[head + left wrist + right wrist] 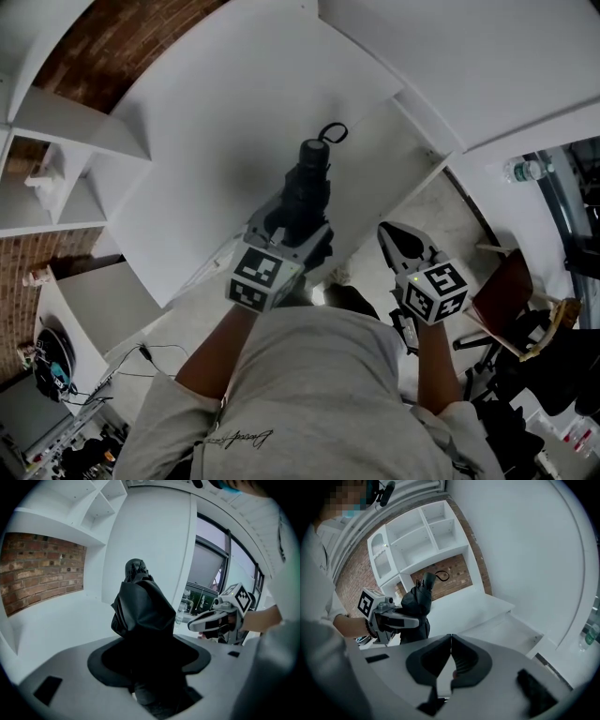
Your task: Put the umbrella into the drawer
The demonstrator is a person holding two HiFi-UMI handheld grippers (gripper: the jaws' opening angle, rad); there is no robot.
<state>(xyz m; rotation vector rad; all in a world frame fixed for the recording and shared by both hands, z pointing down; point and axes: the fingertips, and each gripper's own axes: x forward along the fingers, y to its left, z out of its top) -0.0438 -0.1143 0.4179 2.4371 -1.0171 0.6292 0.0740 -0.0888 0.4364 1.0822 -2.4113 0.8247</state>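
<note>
Holding the folded black fabric umbrella (143, 611) in my left claw (150, 665), jaws wide and clamped round its bundled canopy. The handle end with its black strap loop points away from me, over the white desk (234, 103). My right claw (451, 660) is pinched closed on nothing and hangs just beside the left 1.

Step in hand, as I judge it: carry the umbrella to the drawer and lay it in.
- The shallow white tray-like recess (511, 630) below the desk edge looks like the open drawer, but I can't be sure.
- Go in handle end first and tilt the umbrella flat, so the loop doesn't catch the rim.
- Only let go once the canopy rests on the bottom, because loose fabric may spring out.
- The right claw is free to steady or push the drawer.

Around:
- A white cubby shelf unit (417, 536) against a red brick wall (42, 569).
- A clear plastic water bottle (522, 170) near the window side.
- Cables and gear (56, 375) on the floor at my left.

All of these are well apart from the path. The only thing close is my own right claw.
</note>
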